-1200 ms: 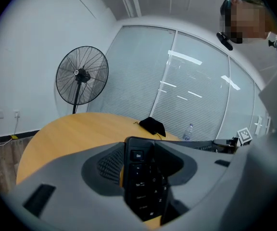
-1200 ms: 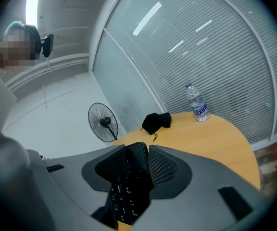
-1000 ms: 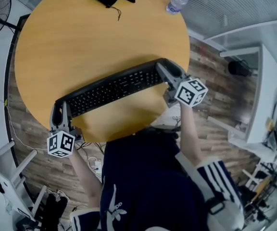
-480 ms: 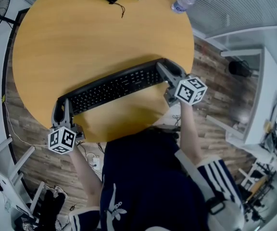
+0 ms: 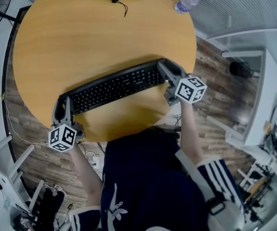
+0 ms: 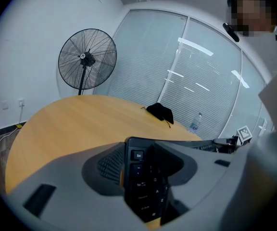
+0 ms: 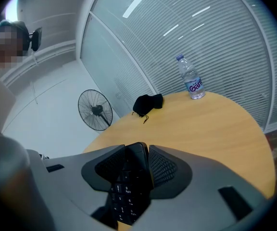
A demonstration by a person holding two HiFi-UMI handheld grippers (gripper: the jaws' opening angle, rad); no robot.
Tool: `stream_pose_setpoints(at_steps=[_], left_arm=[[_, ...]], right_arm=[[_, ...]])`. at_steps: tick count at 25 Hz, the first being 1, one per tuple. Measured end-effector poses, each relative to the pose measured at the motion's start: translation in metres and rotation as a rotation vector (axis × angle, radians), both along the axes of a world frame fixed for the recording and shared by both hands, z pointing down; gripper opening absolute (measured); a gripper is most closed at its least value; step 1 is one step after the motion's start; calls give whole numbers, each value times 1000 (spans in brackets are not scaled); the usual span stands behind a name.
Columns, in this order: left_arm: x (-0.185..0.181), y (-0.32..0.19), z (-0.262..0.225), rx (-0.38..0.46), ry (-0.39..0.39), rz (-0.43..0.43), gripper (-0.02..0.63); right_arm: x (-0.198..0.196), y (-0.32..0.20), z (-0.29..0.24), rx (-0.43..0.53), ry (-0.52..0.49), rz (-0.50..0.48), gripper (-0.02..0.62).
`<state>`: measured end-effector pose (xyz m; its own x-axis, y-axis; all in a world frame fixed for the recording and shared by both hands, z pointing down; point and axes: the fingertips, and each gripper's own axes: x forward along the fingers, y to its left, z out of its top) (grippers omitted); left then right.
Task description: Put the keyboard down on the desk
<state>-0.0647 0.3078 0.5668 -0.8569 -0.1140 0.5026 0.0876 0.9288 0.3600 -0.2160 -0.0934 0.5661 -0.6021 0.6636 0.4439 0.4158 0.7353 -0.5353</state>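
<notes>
Both forearms reach forward over the desk's [image 5: 81, 37] near edge, the left gripper [image 5: 61, 109] and right gripper [image 5: 167, 72] each clamped on one end of the keyboard [image 5: 114, 86].

I am in an office room. Around me stand glass partition walls [image 6: 143, 61] covered with white blinds [image 7: 225, 37] (the ceiling lamps mirror in them). In front of me is a round wooden desk [image 5: 81, 42], and the floor [image 5: 215, 95] has wood-look planks. A pedestal fan [image 6: 87, 59] stands near the wall, a white work table [image 5: 263, 90] is at my right, and cables [image 5: 94, 161] lie on the floor.
</notes>
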Motion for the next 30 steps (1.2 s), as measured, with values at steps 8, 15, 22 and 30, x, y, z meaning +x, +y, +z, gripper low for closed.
stream_pose_setpoints(at_steps=[8, 15, 22, 30], left_arm=[[-7, 3, 7, 3, 18, -6, 193], [-13, 6, 17, 6, 43, -20, 193], [-18, 6, 28, 9, 75, -33, 193], [-20, 6, 35, 12, 97, -36, 192]], right_arm=[[-3, 0, 9, 20, 25, 10, 141], [-8, 2, 18, 56, 47, 5, 141], [-13, 4, 30, 81, 97, -1, 141], [-16, 3, 40, 108, 122, -2, 141]])
